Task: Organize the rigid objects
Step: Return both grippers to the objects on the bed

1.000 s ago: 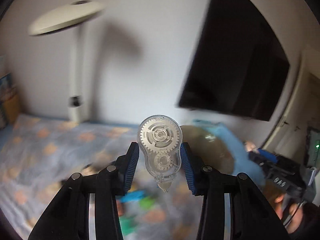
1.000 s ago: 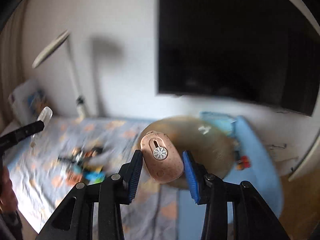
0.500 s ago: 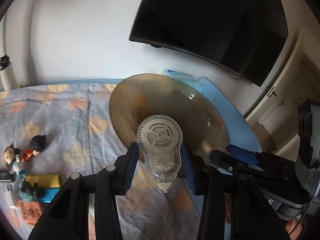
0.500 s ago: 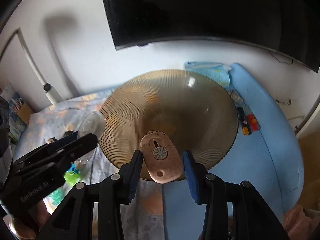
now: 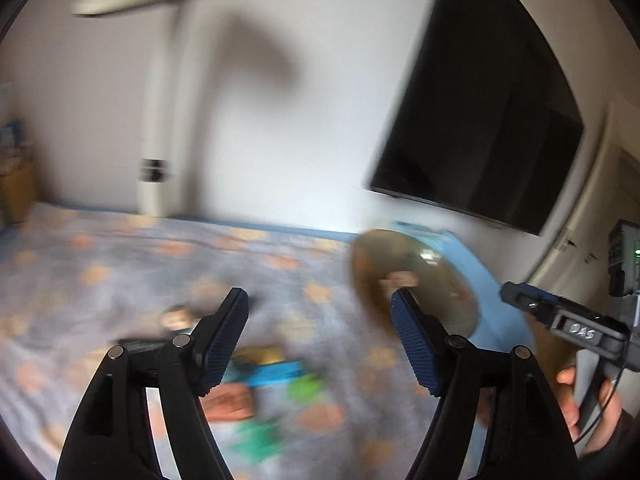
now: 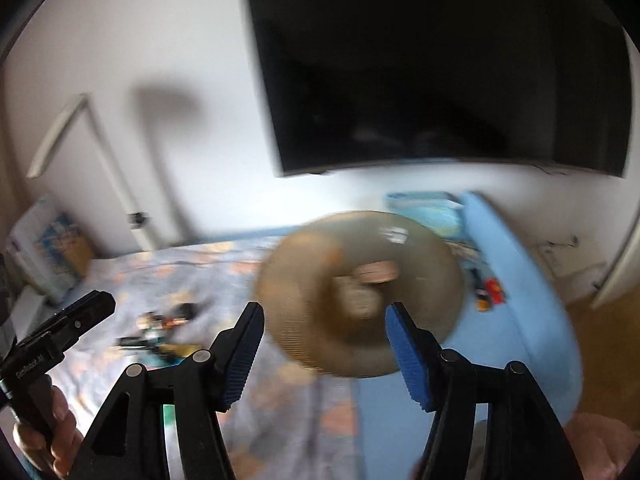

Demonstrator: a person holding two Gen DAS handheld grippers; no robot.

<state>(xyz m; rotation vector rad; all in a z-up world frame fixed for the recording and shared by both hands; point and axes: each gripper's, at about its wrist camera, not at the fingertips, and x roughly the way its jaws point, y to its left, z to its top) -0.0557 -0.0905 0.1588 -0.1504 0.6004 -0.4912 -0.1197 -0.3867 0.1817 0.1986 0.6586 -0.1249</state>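
A ribbed brown glass bowl (image 6: 300, 280) stands where the patterned cloth meets the blue table top. In it lie a pink speckled mouse-shaped object (image 6: 378, 272) and a blurred clear correction-tape dispenser (image 6: 356, 300). My right gripper (image 6: 325, 316) is short of the bowl, its jaws opening with nothing between them. My left gripper (image 5: 318, 308) hangs over the cloth left of the bowl (image 5: 452, 292), jaws opening and empty. The pink object (image 5: 400, 278) shows in the bowl there; the dispenser is not discernible. Each gripper shows in the other's view: right (image 5: 560, 320), left (image 6: 60, 332).
Several small toys (image 5: 256, 364) lie on the flowered cloth (image 5: 100, 272) near my left gripper. A white desk lamp (image 5: 160, 128) stands at the back wall, and a dark screen (image 6: 440, 60) hangs above the bowl. Toy cars (image 6: 490, 292) sit on the blue table top right of the bowl.
Both grippers have let go: the tape dispenser and the pink object left the jaws and lie in the bowl. Both grippers drew back from the bowl, the left swinging leftward.
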